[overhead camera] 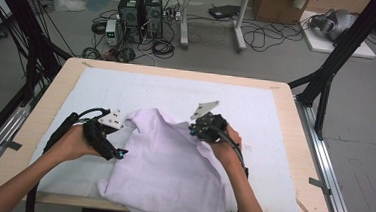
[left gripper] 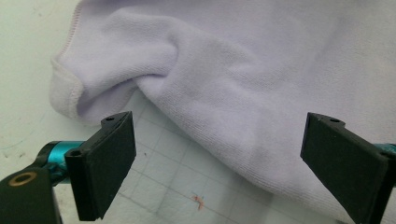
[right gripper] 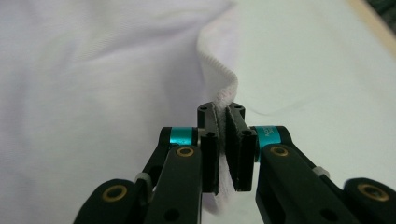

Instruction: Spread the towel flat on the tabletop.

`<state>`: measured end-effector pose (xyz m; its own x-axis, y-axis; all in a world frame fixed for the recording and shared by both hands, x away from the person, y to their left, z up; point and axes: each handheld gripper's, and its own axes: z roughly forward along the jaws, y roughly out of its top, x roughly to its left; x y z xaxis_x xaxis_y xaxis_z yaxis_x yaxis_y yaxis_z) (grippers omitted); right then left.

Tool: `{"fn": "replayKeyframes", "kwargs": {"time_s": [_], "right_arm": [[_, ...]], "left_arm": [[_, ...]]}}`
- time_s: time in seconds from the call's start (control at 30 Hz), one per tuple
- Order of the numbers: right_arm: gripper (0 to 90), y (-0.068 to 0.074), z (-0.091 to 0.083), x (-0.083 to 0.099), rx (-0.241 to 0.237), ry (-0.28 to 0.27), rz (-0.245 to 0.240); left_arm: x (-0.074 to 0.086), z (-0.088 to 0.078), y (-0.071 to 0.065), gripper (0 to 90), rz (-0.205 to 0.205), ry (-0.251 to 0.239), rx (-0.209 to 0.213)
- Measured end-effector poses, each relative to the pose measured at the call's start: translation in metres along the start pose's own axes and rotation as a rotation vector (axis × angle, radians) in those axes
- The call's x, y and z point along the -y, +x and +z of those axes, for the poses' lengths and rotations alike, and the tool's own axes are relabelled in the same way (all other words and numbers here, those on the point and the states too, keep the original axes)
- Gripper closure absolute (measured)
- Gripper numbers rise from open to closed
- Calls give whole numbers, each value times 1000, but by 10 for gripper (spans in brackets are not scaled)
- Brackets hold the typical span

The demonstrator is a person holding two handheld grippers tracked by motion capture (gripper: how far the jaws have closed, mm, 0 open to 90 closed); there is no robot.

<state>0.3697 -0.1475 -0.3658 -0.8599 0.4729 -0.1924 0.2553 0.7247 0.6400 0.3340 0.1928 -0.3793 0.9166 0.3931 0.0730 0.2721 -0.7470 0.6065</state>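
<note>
A pale lilac towel (overhead camera: 166,169) lies rumpled on the white mat, its near part hanging over the table's front edge. My right gripper (overhead camera: 194,129) is shut on the towel's hemmed edge (right gripper: 223,93) and holds it raised; the cloth is pinched between the pads (right gripper: 240,147). My left gripper (overhead camera: 120,153) sits at the towel's left side, low over the mat. Its jaws stand wide open in the left gripper view, with the towel (left gripper: 243,79) just ahead of the fingertips (left gripper: 109,158) and nothing between them.
A white foam mat (overhead camera: 256,111) covers the wooden table (overhead camera: 303,144). Behind the table, on the floor, stand computer towers (overhead camera: 140,12), cables and cardboard boxes. Black frame legs (overhead camera: 329,71) rise at the right and left.
</note>
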Motion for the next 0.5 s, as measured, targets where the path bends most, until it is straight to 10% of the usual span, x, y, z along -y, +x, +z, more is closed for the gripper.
{"fn": "replayKeyframes", "kwargs": {"time_s": [0.37,0.5], "right_arm": [[837,-64,-14,24,181,41,145],[666,-73,2,34,179,93,201]], "left_arm": [[-3,1,9,110,-32,1,-20],[-2,2,12,113,-42,7,-32]]}}
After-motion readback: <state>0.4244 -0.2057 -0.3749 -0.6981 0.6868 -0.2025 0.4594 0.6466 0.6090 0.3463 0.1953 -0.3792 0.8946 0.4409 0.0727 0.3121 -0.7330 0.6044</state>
